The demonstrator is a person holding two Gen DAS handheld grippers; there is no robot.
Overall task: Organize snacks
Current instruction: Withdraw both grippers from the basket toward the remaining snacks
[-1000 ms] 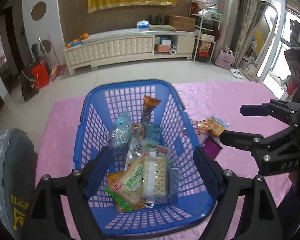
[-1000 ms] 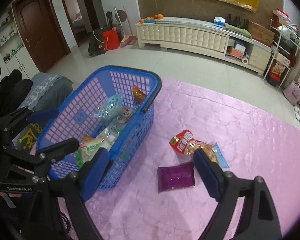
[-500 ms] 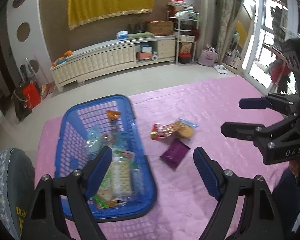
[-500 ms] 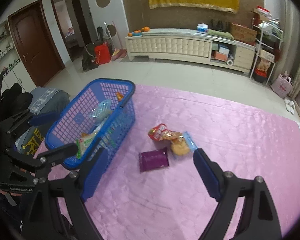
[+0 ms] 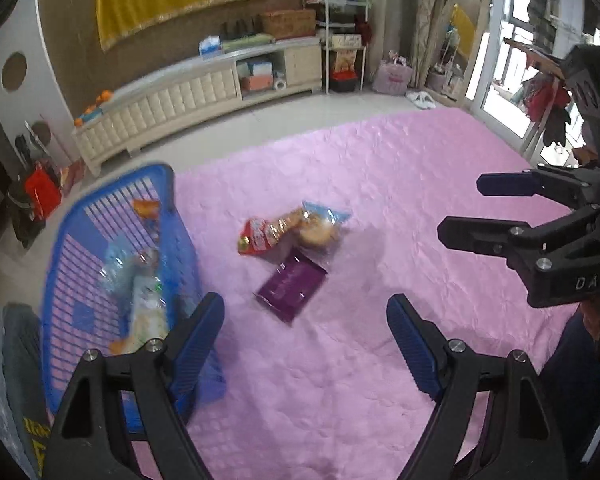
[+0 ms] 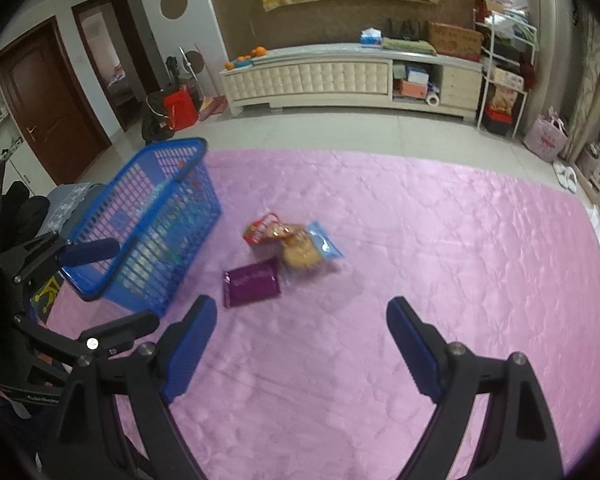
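Observation:
A blue plastic basket (image 5: 60, 240) (image 6: 168, 160) holding several snack packs stands at the left of the pink quilted cloth (image 5: 400, 184) (image 6: 440, 240). Three packs lie loose on the cloth beside it: a purple pack (image 5: 291, 286) (image 6: 251, 283), a red pack (image 5: 258, 236) (image 6: 260, 230) and a clear blue-edged pack of round cakes (image 5: 318, 228) (image 6: 306, 250). My left gripper (image 5: 306, 334) hangs open over the cloth, nearer than the purple pack. My right gripper (image 6: 302, 338) is also open and empty, nearer than the loose packs. It shows in the left wrist view as the right gripper (image 5: 472, 210).
A grey cushioned seat (image 5: 8, 360) sits at the cloth's left edge beside the basket. Beyond the cloth are a tiled floor, a long cream cabinet (image 6: 340, 76), a shelf rack (image 6: 500, 60) and a red bag (image 6: 178, 110). A glass door (image 5: 540, 60) stands at the right.
Both grippers have swung right, away from the basket. The basket has slid to the left of both views and the three loose packs now sit near the centre. Both stay open.

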